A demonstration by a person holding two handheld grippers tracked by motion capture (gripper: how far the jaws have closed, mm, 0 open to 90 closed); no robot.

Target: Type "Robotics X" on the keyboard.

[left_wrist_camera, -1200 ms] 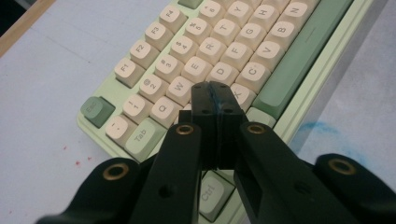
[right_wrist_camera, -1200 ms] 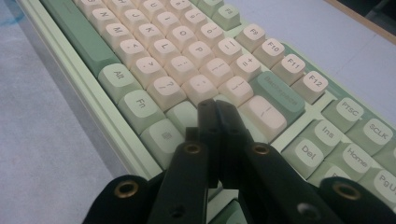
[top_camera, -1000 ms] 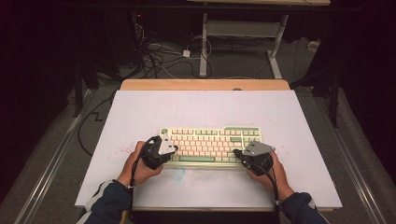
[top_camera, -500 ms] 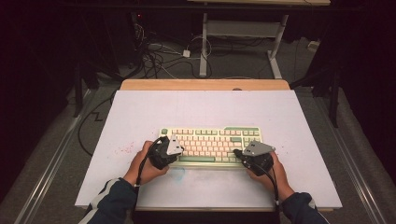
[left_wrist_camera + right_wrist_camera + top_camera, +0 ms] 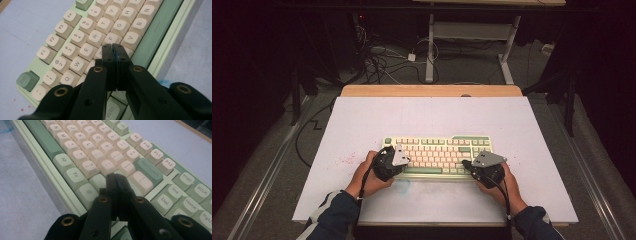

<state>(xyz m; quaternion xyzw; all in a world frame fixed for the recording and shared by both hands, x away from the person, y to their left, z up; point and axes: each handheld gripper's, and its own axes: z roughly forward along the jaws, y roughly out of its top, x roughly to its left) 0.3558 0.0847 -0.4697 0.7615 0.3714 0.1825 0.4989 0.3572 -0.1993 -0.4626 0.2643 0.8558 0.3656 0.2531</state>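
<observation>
Green-and-cream mechanical keyboard point(image 5: 438, 155), long axis crosswise on white table point(image 5: 437, 120): left gripper point(image 5: 111, 48), jaws pressed together empty, over its D–C keys; right gripper point(image 5: 115, 178), likewise closed, over its right-shift corner.

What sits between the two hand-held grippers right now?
In the high view, the keyboard's lower key rows and green space bar span the gap between left hand-held gripper and right hand-held gripper.
</observation>
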